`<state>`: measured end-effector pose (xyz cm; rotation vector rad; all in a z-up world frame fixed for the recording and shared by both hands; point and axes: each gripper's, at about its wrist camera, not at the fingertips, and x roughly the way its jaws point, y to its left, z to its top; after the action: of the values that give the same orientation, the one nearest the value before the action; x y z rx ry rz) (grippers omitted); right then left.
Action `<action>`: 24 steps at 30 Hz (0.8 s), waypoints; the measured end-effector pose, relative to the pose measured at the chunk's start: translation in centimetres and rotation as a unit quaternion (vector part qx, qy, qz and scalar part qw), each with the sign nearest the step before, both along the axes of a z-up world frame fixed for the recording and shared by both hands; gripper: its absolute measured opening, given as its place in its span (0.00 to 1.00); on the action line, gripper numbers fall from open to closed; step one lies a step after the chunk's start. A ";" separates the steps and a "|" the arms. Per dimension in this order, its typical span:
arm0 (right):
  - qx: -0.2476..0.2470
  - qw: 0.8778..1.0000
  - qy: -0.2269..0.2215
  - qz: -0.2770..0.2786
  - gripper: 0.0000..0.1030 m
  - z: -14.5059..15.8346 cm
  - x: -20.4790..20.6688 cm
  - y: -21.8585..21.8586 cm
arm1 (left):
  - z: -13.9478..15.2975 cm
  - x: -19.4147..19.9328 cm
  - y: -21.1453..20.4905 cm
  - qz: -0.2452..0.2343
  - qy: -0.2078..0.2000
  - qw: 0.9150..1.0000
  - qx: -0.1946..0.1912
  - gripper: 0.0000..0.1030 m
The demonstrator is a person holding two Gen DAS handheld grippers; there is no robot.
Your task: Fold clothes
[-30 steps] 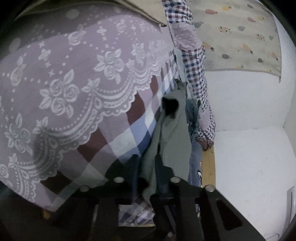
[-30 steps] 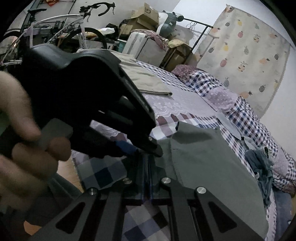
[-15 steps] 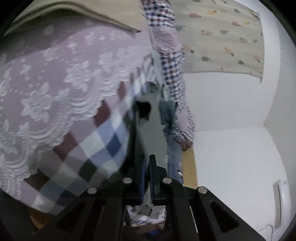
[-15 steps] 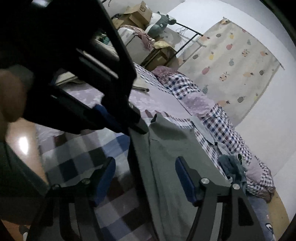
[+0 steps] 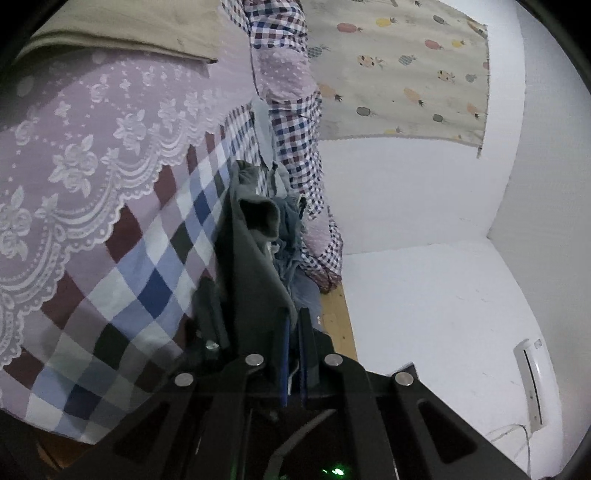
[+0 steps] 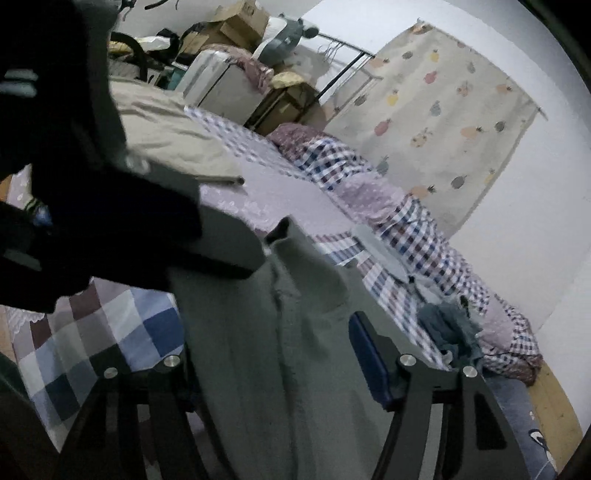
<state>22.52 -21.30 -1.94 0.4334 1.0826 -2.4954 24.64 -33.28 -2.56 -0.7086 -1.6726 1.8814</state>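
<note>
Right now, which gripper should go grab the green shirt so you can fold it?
The right gripper. It is open with the green shirt lying between its fingers, free to take hold. The left gripper is already shut on the shirt's edge.

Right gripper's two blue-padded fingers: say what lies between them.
The grey-green cloth garment runs between the open right gripper fingers, seen in the right wrist view.

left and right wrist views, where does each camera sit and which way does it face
Left wrist: rides the left tool, looking along the bed's edge to a white wall; its shut fingers pinch the green garment.
Right wrist: rides the open right tool, facing across the bed to stacked boxes; the left tool crosses it.
Shared: green garment, checked bedcover, fruit-print curtain.
</note>
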 end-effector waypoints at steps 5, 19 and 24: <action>0.001 1.000 -0.028 0.000 0.04 0.2 -0.9 0.0 | -0.3 -0.3 -0.5 0.006 -0.009 1.000 0.001 0.05; -0.088 0.992 -0.086 0.003 0.04 5.3 -1.8 3.8 | 0.5 -9.5 -2.2 0.006 -0.028 0.997 -0.070 0.70; -0.095 0.991 -0.095 0.006 0.04 5.9 -1.8 4.5 | 1.6 -14.5 -1.1 -0.033 -0.026 0.993 -0.110 0.72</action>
<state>20.77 -16.77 3.92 0.5908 0.7658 -2.4579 10.17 -34.35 -1.00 -0.8976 -1.4664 2.0356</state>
